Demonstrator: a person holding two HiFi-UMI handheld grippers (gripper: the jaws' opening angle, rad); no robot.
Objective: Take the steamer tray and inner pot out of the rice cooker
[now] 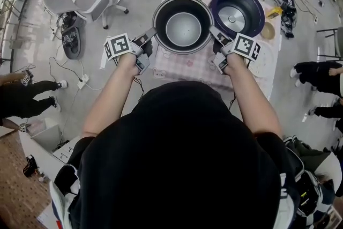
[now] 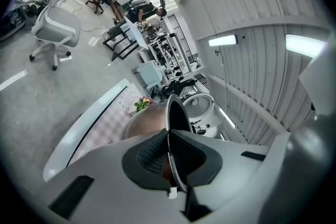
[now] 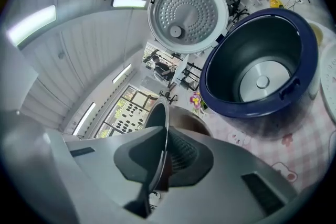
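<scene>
Over pink checked worktop [image 1: 188, 65], left hand-held gripper [image 1: 151, 36] and right hand-held gripper [image 1: 214, 34] are pinching the dark round metal pot [image 1: 183, 27] between them.

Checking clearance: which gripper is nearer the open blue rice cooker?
Right. The right gripper clamps the rim of the inner pot on the side next to the rice cooker; the left gripper clamps the opposite rim.

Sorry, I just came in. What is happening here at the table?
A person grips the inner pot by its rim with both tools, the left tool on one side, the right tool on the other. The pot is out of the rice cooker, which stands open and empty beside it, and is over the checked cloth.
</scene>
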